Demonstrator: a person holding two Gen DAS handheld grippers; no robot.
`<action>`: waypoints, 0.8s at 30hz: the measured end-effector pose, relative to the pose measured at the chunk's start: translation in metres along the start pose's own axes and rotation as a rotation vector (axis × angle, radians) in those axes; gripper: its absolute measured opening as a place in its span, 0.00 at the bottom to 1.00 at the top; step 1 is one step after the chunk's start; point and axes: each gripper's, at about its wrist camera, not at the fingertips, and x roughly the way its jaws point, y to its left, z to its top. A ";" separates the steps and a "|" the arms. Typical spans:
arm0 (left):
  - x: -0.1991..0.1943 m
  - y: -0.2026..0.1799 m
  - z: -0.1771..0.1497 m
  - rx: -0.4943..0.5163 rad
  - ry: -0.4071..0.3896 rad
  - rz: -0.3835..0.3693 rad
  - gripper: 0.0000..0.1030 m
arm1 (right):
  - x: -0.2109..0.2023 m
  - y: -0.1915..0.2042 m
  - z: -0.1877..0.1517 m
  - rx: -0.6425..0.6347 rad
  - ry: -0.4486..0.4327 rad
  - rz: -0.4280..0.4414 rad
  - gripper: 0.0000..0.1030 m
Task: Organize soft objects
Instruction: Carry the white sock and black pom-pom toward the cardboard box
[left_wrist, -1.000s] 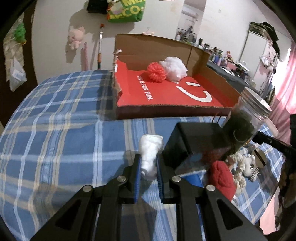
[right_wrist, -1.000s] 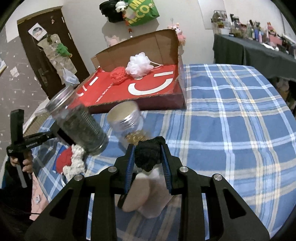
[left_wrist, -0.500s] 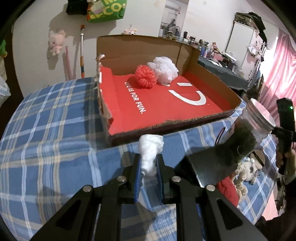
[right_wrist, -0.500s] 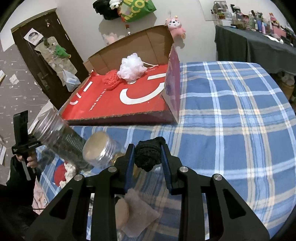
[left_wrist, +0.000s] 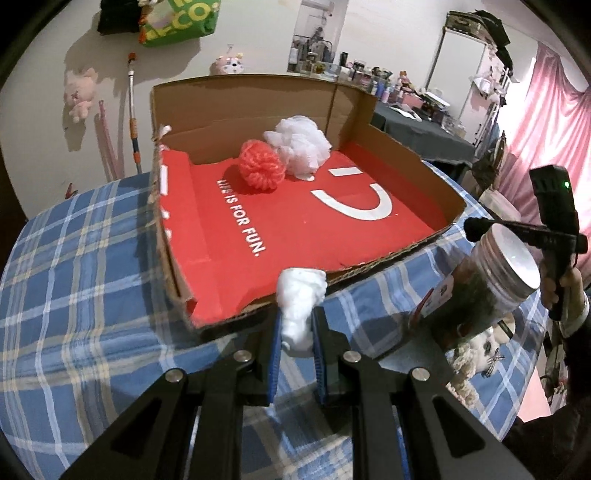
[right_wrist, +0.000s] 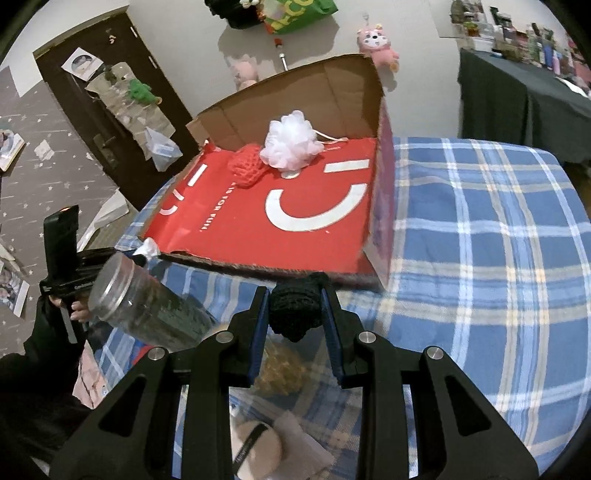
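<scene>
Left tongs (left_wrist: 296, 328): we see their blue pads clamped tight on a white foam lump (left_wrist: 300, 306), which sticks up past the tips.
Right tongs (right_wrist: 295, 314): closed on a black knitted ball (right_wrist: 294, 309), pinched between both pads.
White foam lump, place: held in the air just in front of the near wall of the cardboard box (left_wrist: 391, 122), not inside it.
Black knitted ball, place: held just short of the box's near edge (right_wrist: 266, 266), over the checked cloth.
Box contents: a red crocheted ball (left_wrist: 260, 170) and a white mesh puff (left_wrist: 300, 144) lie touching each other at the far end, on the red printed liner.
Bench (left_wrist: 74, 280): covered with a blue plaid cloth; the box sits on it.
Jars: a clear jar with a silver lid (left_wrist: 491, 280), dark inside, stands tilted beside the box; in the right wrist view a second jar (right_wrist: 280, 365) shows under the tongs, its contents gold-coloured as far as we can make out through the blur.
Other soft things: a cream plush toy (left_wrist: 476, 354) lies by the dark jar, and a beige round pad (right_wrist: 255, 454) lies on a pale cloth under the right tongs.
Person: a hand (right_wrist: 79, 308) grips the left tool's handle.
</scene>
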 end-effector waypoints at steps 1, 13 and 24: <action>0.001 -0.002 0.002 0.005 0.002 -0.004 0.16 | 0.001 0.001 0.003 -0.003 0.003 0.005 0.26; 0.024 -0.008 0.048 -0.003 0.015 -0.009 0.16 | 0.038 0.022 0.046 -0.071 0.024 0.015 0.26; 0.076 0.013 0.065 -0.078 0.103 0.120 0.17 | 0.089 0.033 0.065 -0.228 0.114 -0.251 0.26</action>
